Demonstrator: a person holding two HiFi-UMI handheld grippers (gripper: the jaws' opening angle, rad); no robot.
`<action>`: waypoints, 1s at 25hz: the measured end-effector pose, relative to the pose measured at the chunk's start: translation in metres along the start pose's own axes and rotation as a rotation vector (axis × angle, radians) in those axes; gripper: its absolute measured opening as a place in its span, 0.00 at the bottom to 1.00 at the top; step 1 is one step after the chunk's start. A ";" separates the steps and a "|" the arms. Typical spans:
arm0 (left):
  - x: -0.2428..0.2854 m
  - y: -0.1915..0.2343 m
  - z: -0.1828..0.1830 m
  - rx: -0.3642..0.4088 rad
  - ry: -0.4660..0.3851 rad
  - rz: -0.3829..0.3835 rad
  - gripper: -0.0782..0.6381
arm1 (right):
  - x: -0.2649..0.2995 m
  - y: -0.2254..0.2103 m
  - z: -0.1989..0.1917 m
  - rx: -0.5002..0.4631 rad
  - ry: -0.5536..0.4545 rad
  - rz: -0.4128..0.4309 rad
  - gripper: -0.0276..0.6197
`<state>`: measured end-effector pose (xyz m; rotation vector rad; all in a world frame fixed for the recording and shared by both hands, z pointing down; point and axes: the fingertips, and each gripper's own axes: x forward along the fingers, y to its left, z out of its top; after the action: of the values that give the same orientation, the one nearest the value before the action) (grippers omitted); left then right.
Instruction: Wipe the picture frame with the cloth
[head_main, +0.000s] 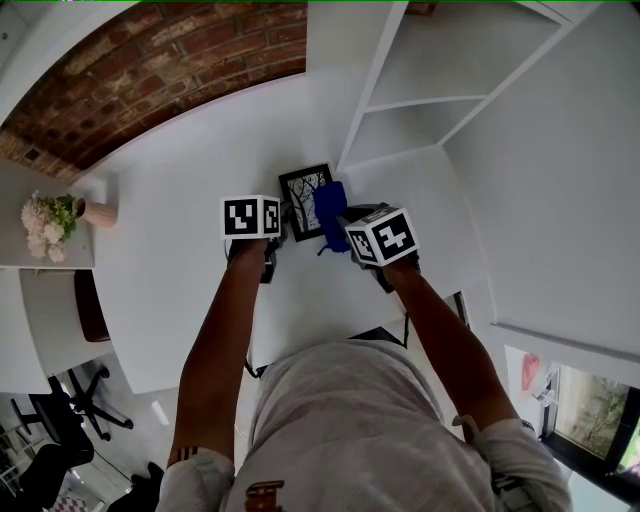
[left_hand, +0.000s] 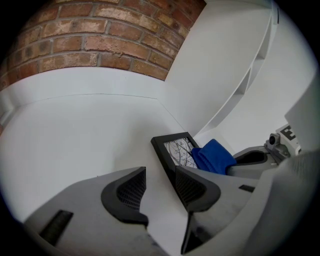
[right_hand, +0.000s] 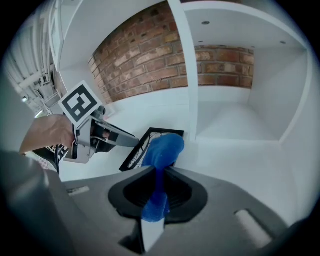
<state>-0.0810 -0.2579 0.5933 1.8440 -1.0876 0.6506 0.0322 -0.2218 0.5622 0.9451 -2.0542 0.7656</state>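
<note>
The black-rimmed picture frame (head_main: 303, 188) with a tree print lies flat on the white table (head_main: 170, 270), beside the white shelf unit (head_main: 420, 90). The blue cloth (right_hand: 162, 150), pinched in the right gripper (right_hand: 157, 180), rests on its glass. Wiping looks under way, not finished. The left gripper (left_hand: 159, 186), jaws apart and empty, sits at the frame's near edge.

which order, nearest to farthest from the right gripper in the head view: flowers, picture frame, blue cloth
1. blue cloth, clamped in the right gripper itself.
2. picture frame, just beyond the cloth, slightly left.
3. flowers, far off at the left edge.
</note>
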 end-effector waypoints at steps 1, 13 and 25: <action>0.000 0.000 0.000 -0.001 0.000 0.001 0.36 | -0.003 -0.004 -0.001 0.001 -0.002 -0.006 0.12; -0.003 -0.001 -0.002 0.012 -0.018 0.017 0.36 | -0.036 -0.016 0.012 -0.019 -0.104 0.015 0.12; -0.093 -0.057 0.055 0.147 -0.374 -0.083 0.36 | -0.104 0.024 0.087 -0.120 -0.415 0.105 0.12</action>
<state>-0.0754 -0.2532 0.4710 2.1848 -1.2179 0.3500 0.0282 -0.2360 0.4255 0.9972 -2.4949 0.5220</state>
